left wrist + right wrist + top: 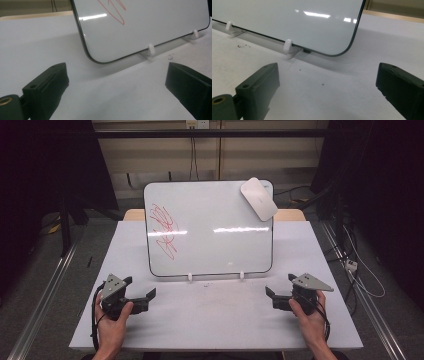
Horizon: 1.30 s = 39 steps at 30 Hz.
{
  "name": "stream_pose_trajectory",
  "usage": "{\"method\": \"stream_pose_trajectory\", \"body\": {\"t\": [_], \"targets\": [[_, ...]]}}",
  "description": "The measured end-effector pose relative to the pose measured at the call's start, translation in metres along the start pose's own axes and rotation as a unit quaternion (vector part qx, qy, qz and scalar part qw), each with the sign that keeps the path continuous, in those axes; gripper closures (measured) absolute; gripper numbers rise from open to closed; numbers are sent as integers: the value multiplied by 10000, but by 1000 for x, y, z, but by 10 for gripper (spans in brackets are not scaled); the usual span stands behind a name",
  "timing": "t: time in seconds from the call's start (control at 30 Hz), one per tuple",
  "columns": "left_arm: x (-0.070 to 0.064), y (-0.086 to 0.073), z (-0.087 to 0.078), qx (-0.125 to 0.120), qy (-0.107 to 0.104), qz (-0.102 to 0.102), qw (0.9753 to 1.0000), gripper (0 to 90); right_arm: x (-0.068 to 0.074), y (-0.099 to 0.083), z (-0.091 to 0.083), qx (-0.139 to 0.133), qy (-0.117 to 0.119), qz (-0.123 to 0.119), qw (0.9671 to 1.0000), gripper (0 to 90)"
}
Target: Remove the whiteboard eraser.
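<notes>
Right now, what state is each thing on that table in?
Whiteboard: propped upright on two white clips, red scribble on its left part.
Eraser: stuck at the board's top right corner, tilted.
Left gripper: open, empty, on the table.
Right gripper: open, empty.

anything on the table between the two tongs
No, that stretch is bare. In the high view, the white table lies uncovered between the left tongs and the right tongs; the whiteboard stands farther back on its clips.

Whiteboard [215, 227] propped upright on white table [215, 320], red scribble [165, 227] at left, white eraser [258, 198] stuck top-right.
</notes>
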<state>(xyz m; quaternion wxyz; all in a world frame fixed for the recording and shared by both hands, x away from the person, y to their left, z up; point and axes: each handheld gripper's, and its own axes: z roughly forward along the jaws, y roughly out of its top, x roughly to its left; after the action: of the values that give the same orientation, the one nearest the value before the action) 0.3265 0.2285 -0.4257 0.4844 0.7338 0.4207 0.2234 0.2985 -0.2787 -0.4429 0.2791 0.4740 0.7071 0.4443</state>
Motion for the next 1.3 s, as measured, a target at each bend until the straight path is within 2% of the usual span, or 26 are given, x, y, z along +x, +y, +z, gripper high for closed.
{"method": "stream_pose_trajectory", "body": {"t": [0.23,0.4,0.67,0.83,0.93,1.13,1.3], "targets": [[-1,0,1,3,-5,-34,10000,45,-1,0,2,-32,-34,-88,10000,41],[-2,0,3,53,-24,-30,10000,46,0,1,3,59,37,13,10000,62],[-1,0,2,33,-36,-20,10000,46,1,10,3,120,-29,9,9999,79],[-1,-1,0,6,-66,-17,10000,46,3,23,8,173,-47,-135,9997,59],[0,-1,-1,6,-32,36,10000,46,6,30,12,131,-49,-294,9995,55],[1,-1,-2,14,-47,19,10000,46,6,49,19,99,-71,-433,9990,53],[0,0,0,17,-65,17,10000,46,-1,81,27,-104,-211,-517,9984,52]]}}
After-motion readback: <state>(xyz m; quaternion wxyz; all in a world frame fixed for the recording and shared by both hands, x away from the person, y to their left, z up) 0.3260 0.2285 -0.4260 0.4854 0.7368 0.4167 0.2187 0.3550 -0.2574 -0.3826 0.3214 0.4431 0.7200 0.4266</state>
